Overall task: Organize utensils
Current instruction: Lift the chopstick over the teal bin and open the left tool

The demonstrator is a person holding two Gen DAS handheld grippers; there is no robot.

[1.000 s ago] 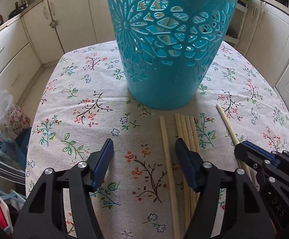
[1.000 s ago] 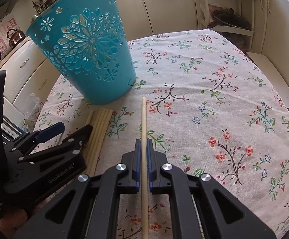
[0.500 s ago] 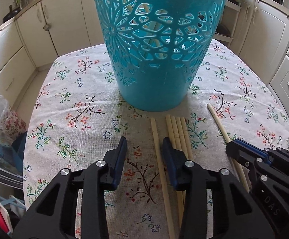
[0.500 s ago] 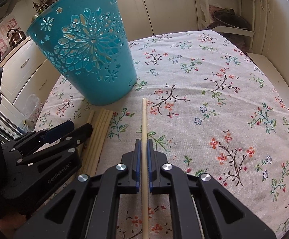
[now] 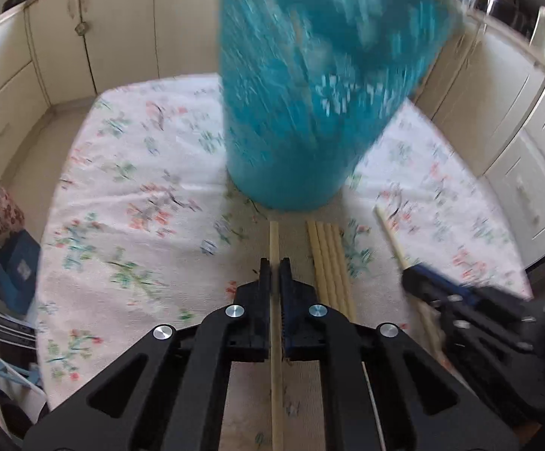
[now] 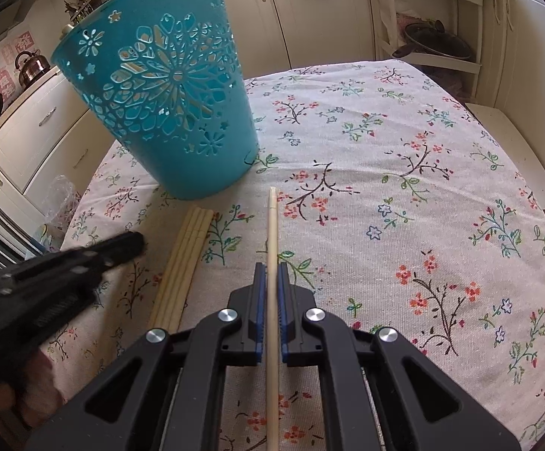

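A teal cut-out basket (image 5: 321,86) (image 6: 167,105) stands upright on the floral tablecloth (image 6: 404,173). My left gripper (image 5: 275,263) is shut on a single pale wooden chopstick (image 5: 274,240) that points toward the basket's base. Just right of it a bundle of several chopsticks (image 5: 328,259) (image 6: 187,259) lies flat on the cloth. My right gripper (image 6: 271,268) is shut on another chopstick (image 6: 272,221), whose tip reaches toward the basket. The left gripper appears blurred at the left in the right wrist view.
Cream kitchen cabinets (image 6: 310,11) ring the table. A kettle (image 6: 31,64) sits on the left counter, and a shelf with a pan (image 6: 437,41) stands at the back right. Bags and boxes (image 5: 5,225) lie beside the table's left edge.
My left gripper's jaws closed from wide open onto the lone chopstick left of the bundle, and the view lifted and blurred. The right gripper kept still, holding its chopstick.
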